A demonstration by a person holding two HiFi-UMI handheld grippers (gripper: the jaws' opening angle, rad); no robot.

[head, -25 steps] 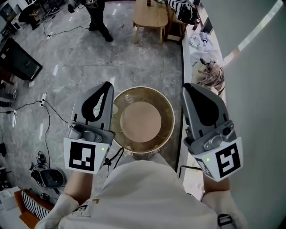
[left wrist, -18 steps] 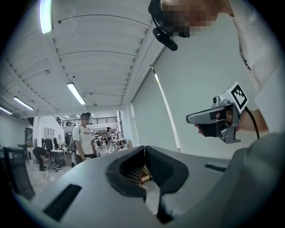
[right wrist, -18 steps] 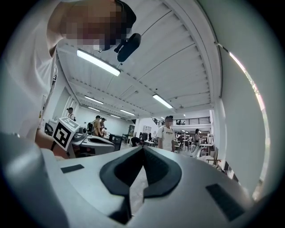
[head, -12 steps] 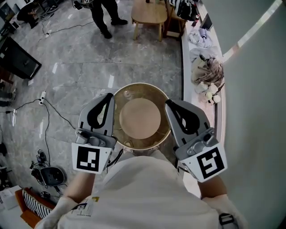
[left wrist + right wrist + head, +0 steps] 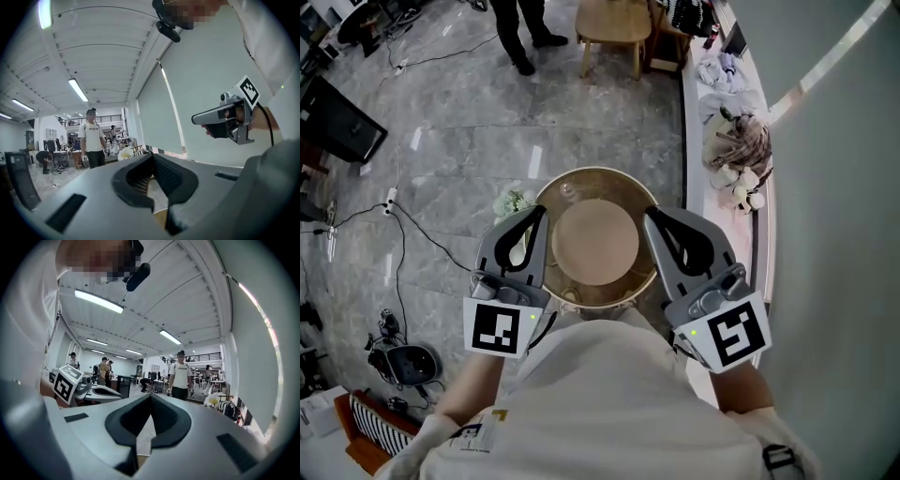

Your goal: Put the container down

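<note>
A round tan container (image 5: 596, 246) with a brownish rim and a flat tan inside hangs high above the floor, close to my body. My left gripper (image 5: 536, 217) is shut on its left rim. My right gripper (image 5: 652, 220) is shut on its right rim. In the left gripper view the jaws (image 5: 152, 157) meet at their tips, with the tan wall showing through the gap below. In the right gripper view a pale strip of the wall runs between the closed jaws (image 5: 151, 397). The container's underside is hidden.
Grey stone floor lies far below. A wooden stool (image 5: 614, 23) and a person's legs (image 5: 520, 28) are ahead. A ledge with soft toys and clothes (image 5: 736, 150) runs along the white wall at the right. Cables (image 5: 394, 202) and a black screen (image 5: 333, 122) lie at the left.
My right gripper has swung in from the right onto the container's right rim. The left gripper has shifted slightly right and down. The person ahead has walked on.
</note>
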